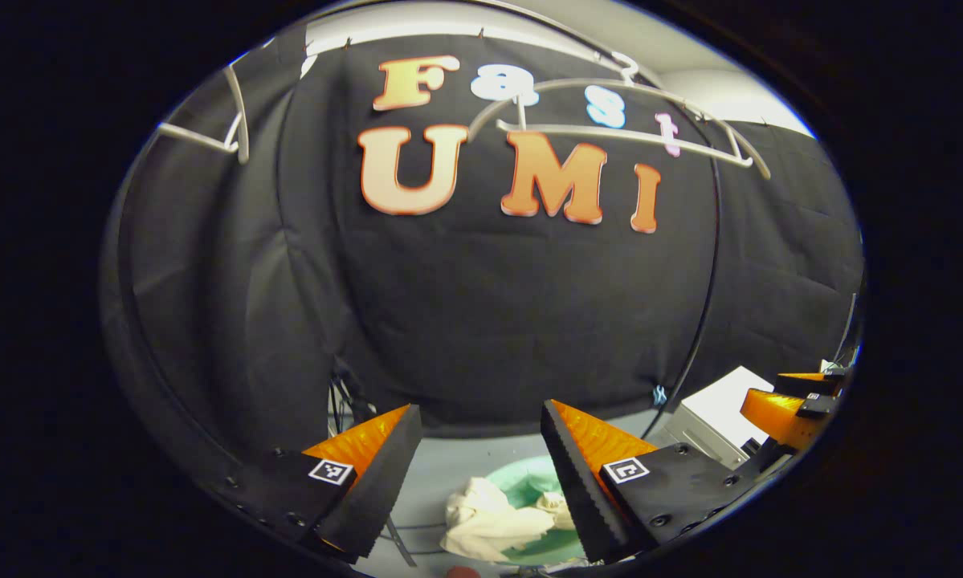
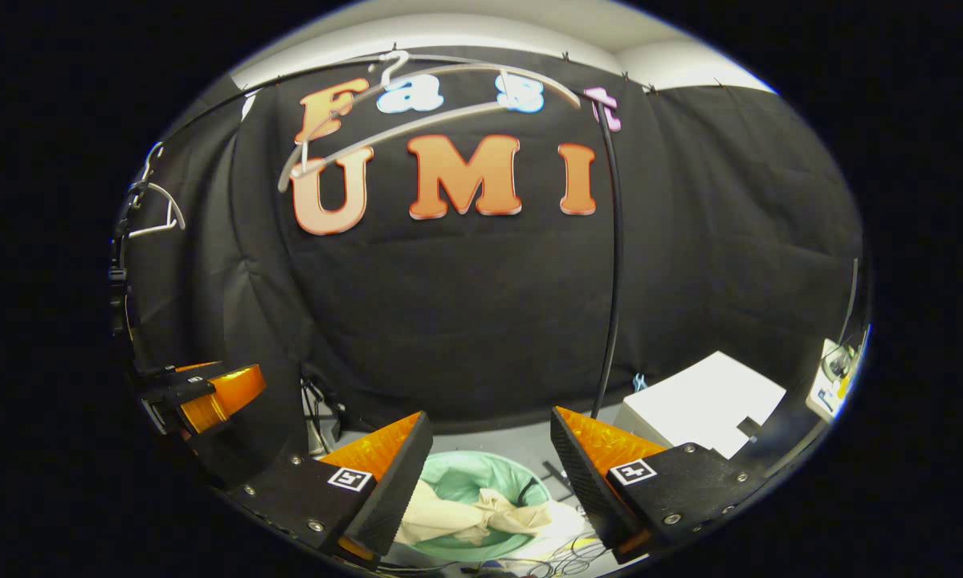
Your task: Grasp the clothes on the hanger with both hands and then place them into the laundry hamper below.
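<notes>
In the left gripper view, we are holding the left gripper (image 1: pixel 481 474) with fingers spread wide, nothing between them. Through the gap, cream crumpled clothes (image 1: pixel 497 518) are lying in the mint-green laundry hamper (image 1: pixel 529 482) on the grey floor, partly draped over its near rim. A bare white hanger (image 1: pixel 626 132) is hanging far above. The right gripper (image 1: pixel 798 401) is showing at the right edge.

In the right gripper view, we are keeping the right gripper (image 2: pixel 493 474) spread too, empty. The clothes (image 2: pixel 469 514) are sitting in the round hamper (image 2: pixel 465 474) below. A white box (image 2: pixel 702 401) is standing right of it.
</notes>
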A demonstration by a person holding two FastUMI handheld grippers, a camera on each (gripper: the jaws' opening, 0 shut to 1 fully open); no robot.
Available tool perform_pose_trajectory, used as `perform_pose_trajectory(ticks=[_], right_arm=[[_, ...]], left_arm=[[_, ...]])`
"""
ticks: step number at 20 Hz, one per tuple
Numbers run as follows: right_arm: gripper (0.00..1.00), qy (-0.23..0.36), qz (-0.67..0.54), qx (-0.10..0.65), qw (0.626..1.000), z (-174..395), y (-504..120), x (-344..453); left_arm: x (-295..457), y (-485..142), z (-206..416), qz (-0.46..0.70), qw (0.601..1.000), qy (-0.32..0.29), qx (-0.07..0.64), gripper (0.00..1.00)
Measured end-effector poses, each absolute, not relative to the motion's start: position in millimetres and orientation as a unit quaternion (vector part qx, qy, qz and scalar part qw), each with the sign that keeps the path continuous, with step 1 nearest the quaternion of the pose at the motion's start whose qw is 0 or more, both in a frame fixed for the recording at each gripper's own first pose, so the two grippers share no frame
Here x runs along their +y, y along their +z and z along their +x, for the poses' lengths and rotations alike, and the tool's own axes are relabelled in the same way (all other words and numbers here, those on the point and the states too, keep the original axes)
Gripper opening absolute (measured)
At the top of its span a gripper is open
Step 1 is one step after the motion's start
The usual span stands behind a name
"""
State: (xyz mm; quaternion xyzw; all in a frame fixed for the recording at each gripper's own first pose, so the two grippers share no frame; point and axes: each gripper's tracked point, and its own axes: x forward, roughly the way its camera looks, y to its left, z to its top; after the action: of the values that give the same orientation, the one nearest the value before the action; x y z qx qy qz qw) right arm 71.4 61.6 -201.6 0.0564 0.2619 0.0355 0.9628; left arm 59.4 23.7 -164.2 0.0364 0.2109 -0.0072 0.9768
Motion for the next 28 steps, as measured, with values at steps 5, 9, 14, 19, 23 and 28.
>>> perform_pose_trajectory(ticks=[5,9,14,19,23,28], right_arm=[[0.92,0.029,0.048,0.181,0.982,82.3,-114.8,59.9],[0.92,0.020,0.057,0.132,0.989,80.9,-48.1,54.5],[0.91,0.004,0.048,0.090,0.995,64.6,3.2,33.8],[0.91,-0.015,0.052,0.054,0.997,53.3,34.7,14.6],[0.91,-0.030,0.027,0.057,0.998,51.1,28.5,1.2],[0.91,-0.024,0.036,0.058,0.997,62.1,28.4,8.2]], left_arm=[[34.6,-78.4,66.8,0.014,0.991,-0.001,0.134,0.94],[45.8,-21.7,69.0,0.014,0.997,0.006,0.082,0.94],[52.8,9.5,57.7,0.030,0.998,0.011,0.052,0.98],[54.0,23.2,55.8,0.016,0.999,0.019,0.029,0.97],[56.9,23.4,54.0,0.012,0.999,0.029,0.026,0.97],[59.0,23.9,52.9,0.018,0.999,0.037,0.022,0.97]])
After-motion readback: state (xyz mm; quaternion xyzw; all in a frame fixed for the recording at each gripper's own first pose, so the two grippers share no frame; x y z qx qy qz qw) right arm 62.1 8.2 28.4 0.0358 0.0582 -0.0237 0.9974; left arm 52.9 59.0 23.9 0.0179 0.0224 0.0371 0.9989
